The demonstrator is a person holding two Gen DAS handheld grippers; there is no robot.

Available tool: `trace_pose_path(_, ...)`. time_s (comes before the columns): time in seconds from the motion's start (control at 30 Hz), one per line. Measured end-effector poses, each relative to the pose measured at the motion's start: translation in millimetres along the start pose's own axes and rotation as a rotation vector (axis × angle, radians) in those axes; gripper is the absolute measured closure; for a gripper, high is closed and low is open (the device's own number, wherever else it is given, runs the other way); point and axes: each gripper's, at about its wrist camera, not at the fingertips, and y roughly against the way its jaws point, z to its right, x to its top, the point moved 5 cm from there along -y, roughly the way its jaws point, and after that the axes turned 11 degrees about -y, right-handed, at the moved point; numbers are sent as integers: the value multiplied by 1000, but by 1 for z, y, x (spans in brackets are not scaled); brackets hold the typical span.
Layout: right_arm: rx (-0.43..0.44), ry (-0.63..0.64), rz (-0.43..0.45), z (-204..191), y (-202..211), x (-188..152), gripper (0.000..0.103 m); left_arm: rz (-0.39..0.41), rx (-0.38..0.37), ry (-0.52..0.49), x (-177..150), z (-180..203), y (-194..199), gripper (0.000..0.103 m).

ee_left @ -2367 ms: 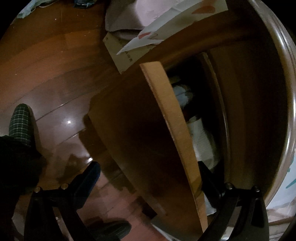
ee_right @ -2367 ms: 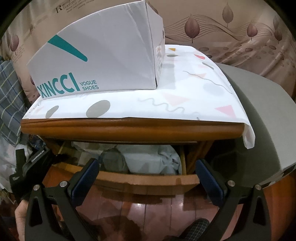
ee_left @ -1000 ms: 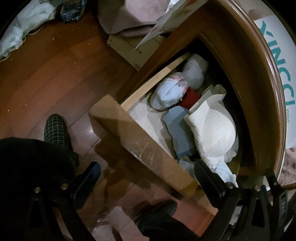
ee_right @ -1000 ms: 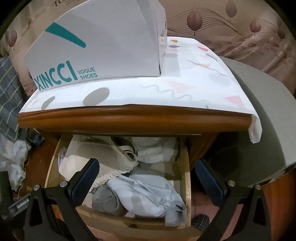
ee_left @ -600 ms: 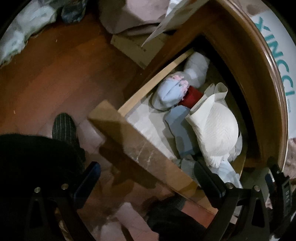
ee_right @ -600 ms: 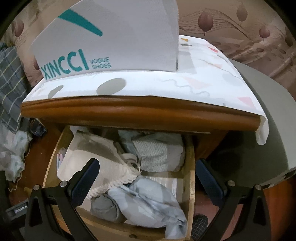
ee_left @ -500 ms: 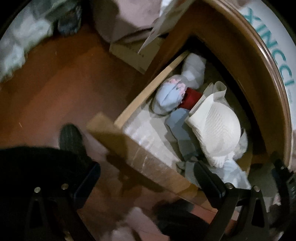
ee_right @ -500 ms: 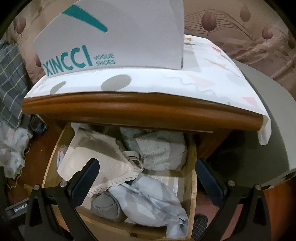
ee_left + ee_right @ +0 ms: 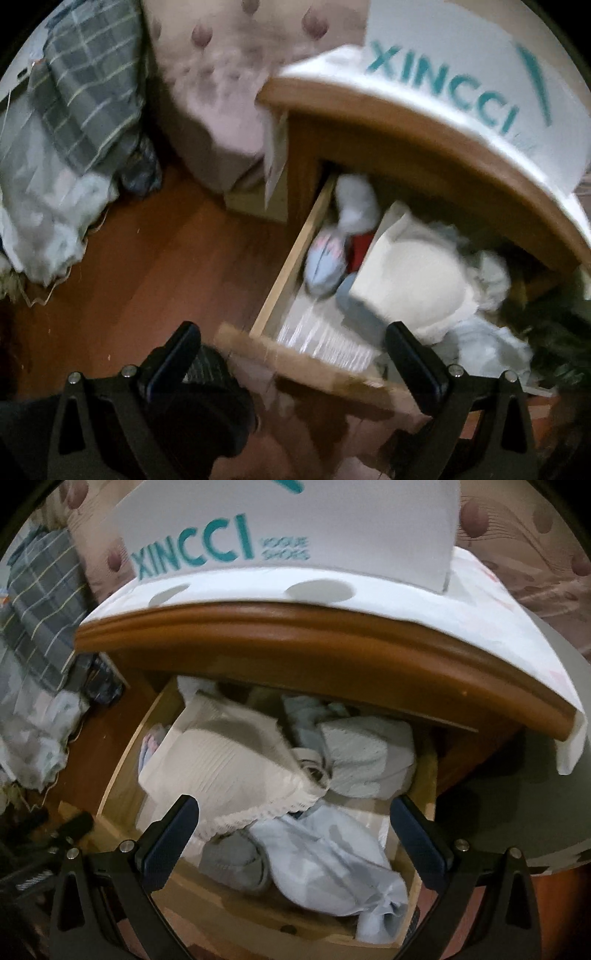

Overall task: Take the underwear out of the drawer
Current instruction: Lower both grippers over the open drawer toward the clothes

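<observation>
Two grippers hang wide open and empty over the pulled-out drawer (image 9: 122, 771): left gripper (image 9: 291, 356) above its front board, right gripper (image 9: 293, 834) above the underwear (image 9: 229, 771) heaped inside, a pale blue garment (image 9: 325, 864) just beside.

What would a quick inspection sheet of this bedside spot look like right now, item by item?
Surface: wooden nightstand top under a white patterned cover.
Job's things: drawer pulled open and full of folded garments; a cream lace-edged piece lies on top, a pale blue bundle at the front.
Clutter: a XINCCI shoe box on the cover; plaid cloth and pale fabric on the floor.
Grippers: left gripper open, empty, off to the drawer's side; right gripper open, empty, over the drawer.
Cables: nothing seen.
Surroundings: wooden floor, leaf-patterned backdrop.
</observation>
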Motion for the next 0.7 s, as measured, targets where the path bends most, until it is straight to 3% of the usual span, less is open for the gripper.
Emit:
trace_pose_path(0.17,57,-7,-85,-8,-10,-12,4,79,-56,-10,35,-12,21,0)
trace_pose_path(0.33,103,-60,-205,-10,-30,-26,21,86,-53,-58,69,-20,17,0)
trace_pose_path(0.43,96,-97,-271,-10,-43,-31,21,78,-60,-106,82,-16,7,0)
trace_pose_path(0.63,52,-139,-403,-16,-71,-48,21,73,-88,-181,74,-1,-19,0)
trace_pose_path(0.7,28,-141,-429,-19,-78,-51,21,29,-101,-171,69,0,-32,0)
